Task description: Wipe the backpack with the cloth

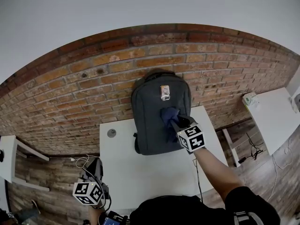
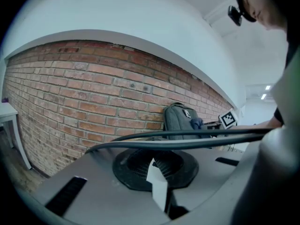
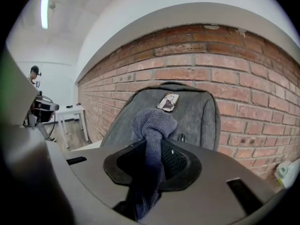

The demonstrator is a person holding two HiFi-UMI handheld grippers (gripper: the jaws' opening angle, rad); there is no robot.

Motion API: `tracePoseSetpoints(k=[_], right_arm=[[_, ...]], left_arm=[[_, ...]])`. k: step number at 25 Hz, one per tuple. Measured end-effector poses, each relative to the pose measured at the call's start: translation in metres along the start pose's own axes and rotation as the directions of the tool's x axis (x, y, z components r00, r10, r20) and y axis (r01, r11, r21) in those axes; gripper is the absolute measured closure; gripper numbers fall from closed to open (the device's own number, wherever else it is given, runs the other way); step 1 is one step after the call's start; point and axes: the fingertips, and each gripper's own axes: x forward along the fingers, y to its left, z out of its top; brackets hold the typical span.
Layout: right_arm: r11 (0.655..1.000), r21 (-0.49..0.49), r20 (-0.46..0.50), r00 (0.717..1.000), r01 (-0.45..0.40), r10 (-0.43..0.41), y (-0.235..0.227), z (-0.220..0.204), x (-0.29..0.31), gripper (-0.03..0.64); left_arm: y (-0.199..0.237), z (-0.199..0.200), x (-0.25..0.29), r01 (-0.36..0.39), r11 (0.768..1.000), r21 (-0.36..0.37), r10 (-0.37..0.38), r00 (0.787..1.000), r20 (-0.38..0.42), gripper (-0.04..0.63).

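Where the backpack stood, head view: the backpack [image 1: 157, 121] was upright on the desk [image 1: 131, 172], its back against the brick wall [image 1: 70, 97]. The wall propped it, so its front faced the person for wiping.
Cloth, head view: the dark cloth [image 1: 169, 118] was bunched against the front panel, below a small tag [image 1: 164, 92].
Right hand-held gripper, head view: the right hand-held gripper [image 1: 176, 123] reached across the desk on an outstretched arm to bring the cloth to the fabric.
Left hand-held gripper, head view: the left hand-held gripper [image 1: 95, 170] hung low past the desk's near left corner, well apart from the backpack. It was probably idle, since the wall did the steadying.
Jaws, left gripper view: the jaws looked together with nothing clamped. A white wedge [image 2: 158, 186] sat at their seam, and it could not be told what it was.
Cables, left gripper view: two dark cables [image 2: 187, 137] crossed in front, with the backpack [image 2: 180, 121] far behind them.
Jaws, right gripper view: the jaws were clamped on the cloth [image 3: 152, 125], whose free end bulged forward as a soft pad.
Backpack, right gripper view: the grey front [image 3: 197, 116] filled the view just ahead. Whether the cloth touched it could not be told here.
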Motion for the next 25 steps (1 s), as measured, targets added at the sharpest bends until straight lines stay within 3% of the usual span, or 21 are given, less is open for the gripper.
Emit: tracePoseSetpoints(k=[16, 25], right_arm=[[0.981, -0.173, 0.07, 0.994, 0.091, -0.079, -0.068, 0.149, 0.071, 0.529], [0.96, -0.281, 0.037, 0.999, 0.014, -0.004, -0.028, 0.165, 0.088, 0.529]], left_arm=[[-0.003, 0.001, -0.029, -0.092, 0.996, -0.02, 0.092, 0.995, 0.037, 0.601], [-0.01, -0.002, -0.027, -0.09, 0.996, -0.028, 0.092, 0.995, 0.042, 0.601]])
